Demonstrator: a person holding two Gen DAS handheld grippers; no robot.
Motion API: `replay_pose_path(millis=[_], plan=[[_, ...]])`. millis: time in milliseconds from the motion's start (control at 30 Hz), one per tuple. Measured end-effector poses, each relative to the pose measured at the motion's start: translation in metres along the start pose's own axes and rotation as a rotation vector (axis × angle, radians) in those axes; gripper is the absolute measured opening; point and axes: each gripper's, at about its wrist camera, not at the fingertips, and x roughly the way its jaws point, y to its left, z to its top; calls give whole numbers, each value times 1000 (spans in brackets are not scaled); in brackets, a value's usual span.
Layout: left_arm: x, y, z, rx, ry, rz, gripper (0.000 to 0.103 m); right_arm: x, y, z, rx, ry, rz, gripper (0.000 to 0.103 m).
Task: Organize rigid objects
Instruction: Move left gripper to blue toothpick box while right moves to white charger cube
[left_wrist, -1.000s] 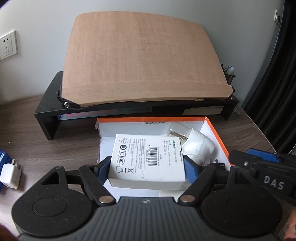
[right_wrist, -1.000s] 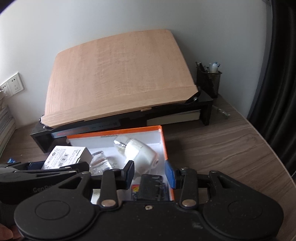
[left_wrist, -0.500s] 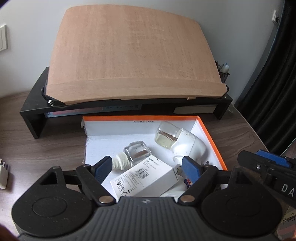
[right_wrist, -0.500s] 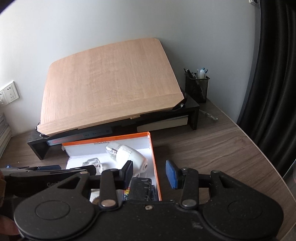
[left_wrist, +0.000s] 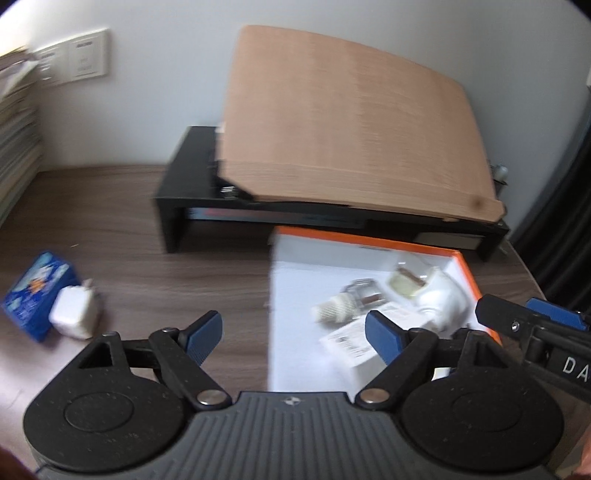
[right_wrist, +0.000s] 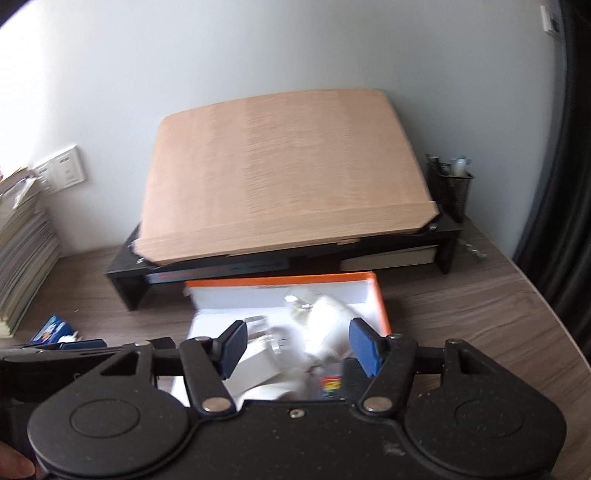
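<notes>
Left gripper (left_wrist: 293, 334) now leftward, past orange box (left_wrist: 471, 273) edge.

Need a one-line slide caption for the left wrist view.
Open left gripper swings toward the charger and blue box on the desk; the orange tray holds items already sorted.

Both views are smeared by motion blur, so the print on the white carton (left_wrist: 360, 341) in the orange box (left_wrist: 468, 266) cannot be read. The left gripper's finger (left_wrist: 382, 338) covers part of that carton, and the gripper body hides the box's near end. The right gripper (left_wrist: 532, 325) is cut off by the right edge, with only "DA" of its lettering showing. In the right wrist view, the things in the box (right_wrist: 380, 299) melt into white shapes, and a small colourful item (right_wrist: 330, 386) is too blurred to identify.
</notes>
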Motion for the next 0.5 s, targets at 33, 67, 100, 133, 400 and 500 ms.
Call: replay_pose_path(millis=[33,67,100,133,400,500], plan=[[-3,6,-1,-10,-3,9,87,0,6,-1,-8,3,9,75],[-6,12,-2,-20,-5,19,87,0,12,-2,-16,6,20,76],[-9,19,-3,-29,-6,29,87,1,18,-4,-26,10,31,76],[-12,25,-4,-38,-7,39,87,1,25,-5,-36,14,41,76],[-37,71,-13,-83,-19,95,87,-3,74,-17,-95,35,106,76],[-44,88,-15,-98,-23,107,87,-6,92,-22,-109,40,121,76]])
